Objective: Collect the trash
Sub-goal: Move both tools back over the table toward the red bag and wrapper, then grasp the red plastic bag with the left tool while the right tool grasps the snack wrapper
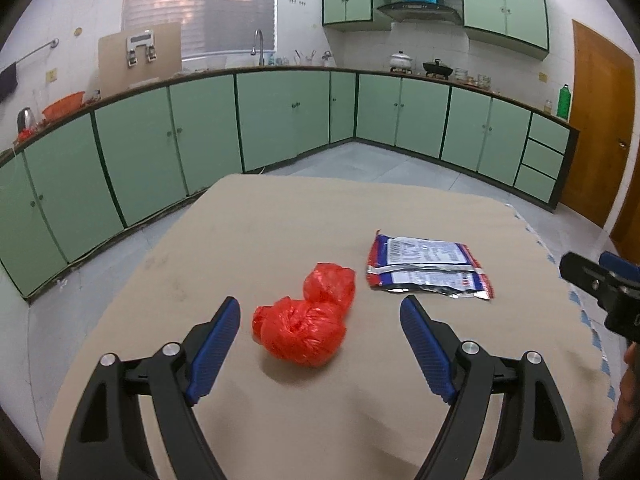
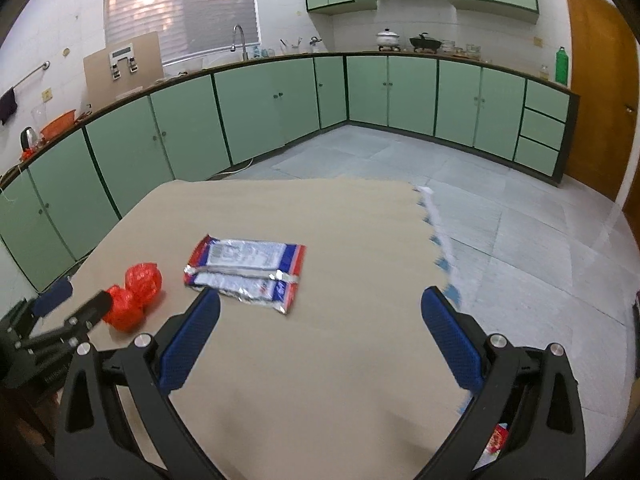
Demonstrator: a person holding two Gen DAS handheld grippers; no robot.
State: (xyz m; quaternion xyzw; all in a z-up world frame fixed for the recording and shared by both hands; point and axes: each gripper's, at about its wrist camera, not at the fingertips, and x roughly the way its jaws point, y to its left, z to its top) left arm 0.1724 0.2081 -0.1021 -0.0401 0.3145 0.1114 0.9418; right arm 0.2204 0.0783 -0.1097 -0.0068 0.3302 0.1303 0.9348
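A crumpled red plastic bag (image 1: 306, 320) lies on the beige table cover (image 1: 280, 224), just ahead of my left gripper (image 1: 320, 312), whose blue-padded jaws stand wide open on either side of it without touching. To its right lies a flattened red, white and blue foil wrapper (image 1: 426, 266). In the right wrist view the wrapper (image 2: 246, 272) lies ahead and left of my right gripper (image 2: 320, 304), which is open and holds nothing. The red bag (image 2: 136, 294) shows at the left there, partly behind the left gripper (image 2: 76, 304). The right gripper (image 1: 600, 276) also shows at the right edge of the left wrist view.
The table's right edge (image 2: 438, 240) has a zigzag blue-and-white trim, with grey floor (image 2: 520, 220) beyond. Green cabinets (image 1: 280, 116) line the far walls and a wooden door (image 1: 600, 120) stands at the right. A small red item (image 2: 498, 438) shows below the table edge near the right finger.
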